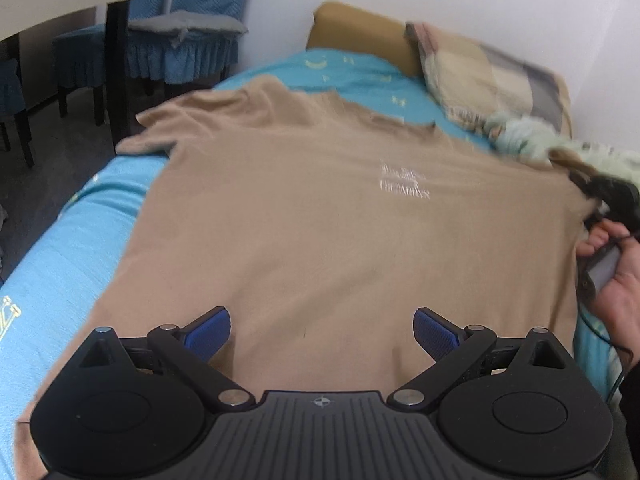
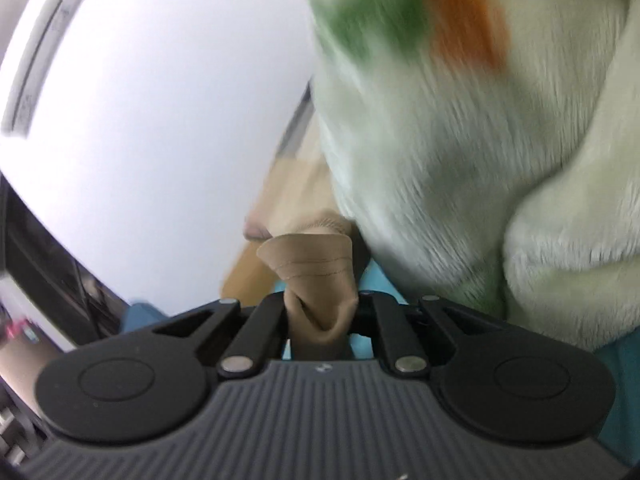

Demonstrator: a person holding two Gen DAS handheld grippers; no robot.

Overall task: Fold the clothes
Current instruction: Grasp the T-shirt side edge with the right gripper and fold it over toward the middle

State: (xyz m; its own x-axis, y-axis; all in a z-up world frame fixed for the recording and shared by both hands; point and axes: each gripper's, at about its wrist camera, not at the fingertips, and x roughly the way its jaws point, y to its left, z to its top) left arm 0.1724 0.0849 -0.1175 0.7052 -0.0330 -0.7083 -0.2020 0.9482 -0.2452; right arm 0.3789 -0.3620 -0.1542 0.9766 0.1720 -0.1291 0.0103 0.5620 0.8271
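A tan T-shirt (image 1: 320, 216) with a small white chest print lies spread flat on a bed with a turquoise sheet (image 1: 72, 248). Over the shirt's near hem hovers my left gripper (image 1: 322, 330), open, its blue pads (image 1: 210, 334) wide apart with nothing between them. At the shirt's right edge a hand (image 1: 616, 280) holds the right gripper (image 1: 608, 196), which is blurred there. In the right wrist view the right gripper (image 2: 320, 312) is shut on a bunched tan sleeve hem (image 2: 316, 276) of the T-shirt, close to a fluffy pale-green blanket (image 2: 500, 140).
A patchwork pillow (image 1: 488, 76) and a mustard cushion (image 1: 360, 36) lie at the bed's far end against a white wall. The fluffy blanket (image 1: 532, 140) lies at the bed's right side. Blue-covered chairs (image 1: 176, 40) and a dark table leg (image 1: 116, 72) stand left of the bed.
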